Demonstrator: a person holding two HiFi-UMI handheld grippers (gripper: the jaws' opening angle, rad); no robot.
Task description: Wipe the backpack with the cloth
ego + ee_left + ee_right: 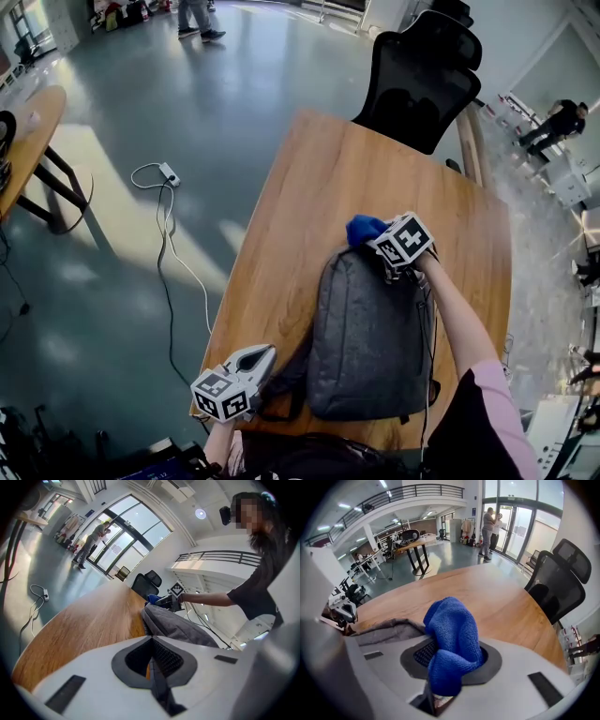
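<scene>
A grey backpack [370,337] lies flat on the wooden table [309,202], its top end pointing away from me. My right gripper [382,246] is shut on a bunched blue cloth [364,228] right at the backpack's top edge; the cloth [452,644] fills the right gripper view, with grey backpack fabric [391,631] just to its left. My left gripper [260,357] is shut with nothing in it, at the table's near left corner beside the backpack's lower left strap. From there the left gripper view looks along the backpack [176,623] to the right gripper [166,600] and the cloth [153,597].
A black office chair [422,75] stands at the table's far end. A white cable with a power strip [170,173] lies on the floor to the left. Another wooden table [28,141] sits far left. People stand in the distance.
</scene>
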